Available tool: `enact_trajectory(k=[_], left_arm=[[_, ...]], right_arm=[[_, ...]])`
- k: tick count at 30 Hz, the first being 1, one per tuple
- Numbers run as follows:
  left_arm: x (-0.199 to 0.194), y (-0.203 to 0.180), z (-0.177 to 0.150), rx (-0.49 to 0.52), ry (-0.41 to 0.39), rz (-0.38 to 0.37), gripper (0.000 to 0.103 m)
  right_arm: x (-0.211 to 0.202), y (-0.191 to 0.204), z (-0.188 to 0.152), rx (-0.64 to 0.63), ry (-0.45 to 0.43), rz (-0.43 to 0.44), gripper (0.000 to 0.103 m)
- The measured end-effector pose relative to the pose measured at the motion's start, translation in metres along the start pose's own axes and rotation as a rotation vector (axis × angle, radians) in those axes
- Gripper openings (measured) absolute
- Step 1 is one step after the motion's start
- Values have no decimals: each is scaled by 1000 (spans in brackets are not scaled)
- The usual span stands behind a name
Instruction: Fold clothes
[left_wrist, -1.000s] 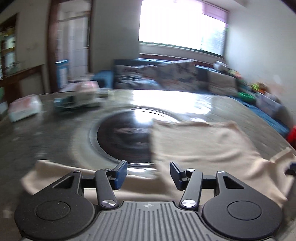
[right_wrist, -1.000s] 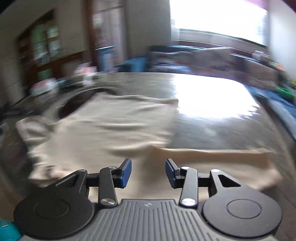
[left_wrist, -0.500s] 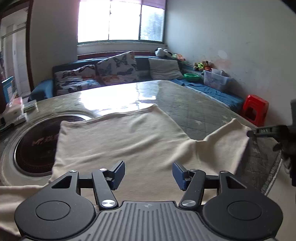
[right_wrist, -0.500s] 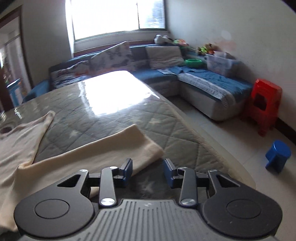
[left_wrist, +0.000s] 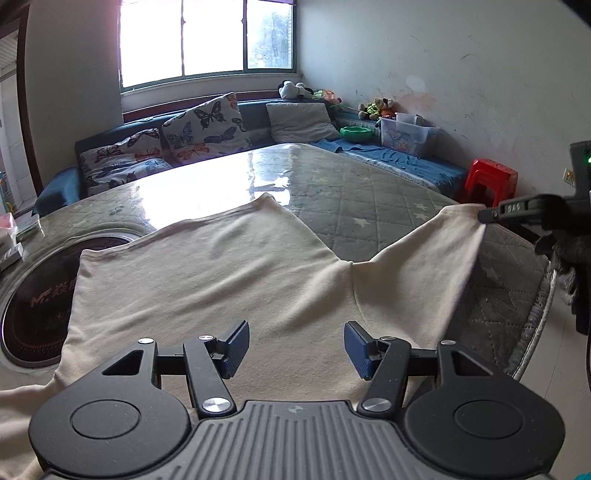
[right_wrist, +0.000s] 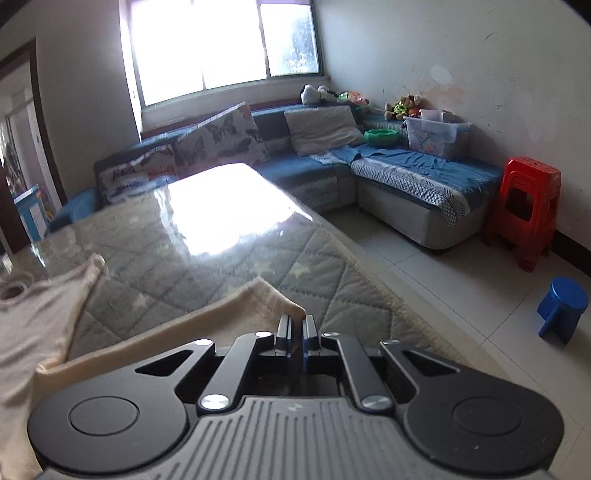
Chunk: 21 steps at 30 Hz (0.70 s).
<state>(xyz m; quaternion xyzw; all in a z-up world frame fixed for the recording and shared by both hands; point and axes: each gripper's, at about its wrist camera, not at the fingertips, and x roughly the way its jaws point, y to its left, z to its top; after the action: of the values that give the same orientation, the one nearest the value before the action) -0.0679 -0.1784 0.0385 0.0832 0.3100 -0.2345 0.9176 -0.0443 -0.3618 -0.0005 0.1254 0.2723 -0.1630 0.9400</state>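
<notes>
Cream garment (left_wrist: 229, 280) spread flat on quilted table cover (left_wrist: 373, 195), sleeve reaching right toward table edge. Right gripper (right_wrist: 296, 325) jaws pressed together, pinching sleeve tip. Left gripper (left_wrist: 295, 347) jaws spread above garment's near part, gripping nothing. Red stool (right_wrist: 524, 210) far right.

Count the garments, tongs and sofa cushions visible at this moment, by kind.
Garment: 1
Tongs: 2, left tongs and right tongs
Sofa cushions: 3, two butterfly cushions, one grey cushion
Total: 6
</notes>
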Motion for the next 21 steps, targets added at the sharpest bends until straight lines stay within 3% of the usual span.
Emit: enact_trajectory(k=[3, 8, 13, 21], left_arm=[[5, -4, 0, 13, 10, -7, 60], [11, -15, -3, 63, 20, -6, 60], [20, -23, -6, 83, 40, -14, 61], [8, -12, -3, 41, 7, -14, 61]], right_arm=[[-8, -4, 2, 5, -28, 5, 4], [1, -9, 1, 14, 8, 23, 4], [-18, -5, 17, 10, -41, 85, 4], [-54, 18, 44, -68, -95, 182, 4]])
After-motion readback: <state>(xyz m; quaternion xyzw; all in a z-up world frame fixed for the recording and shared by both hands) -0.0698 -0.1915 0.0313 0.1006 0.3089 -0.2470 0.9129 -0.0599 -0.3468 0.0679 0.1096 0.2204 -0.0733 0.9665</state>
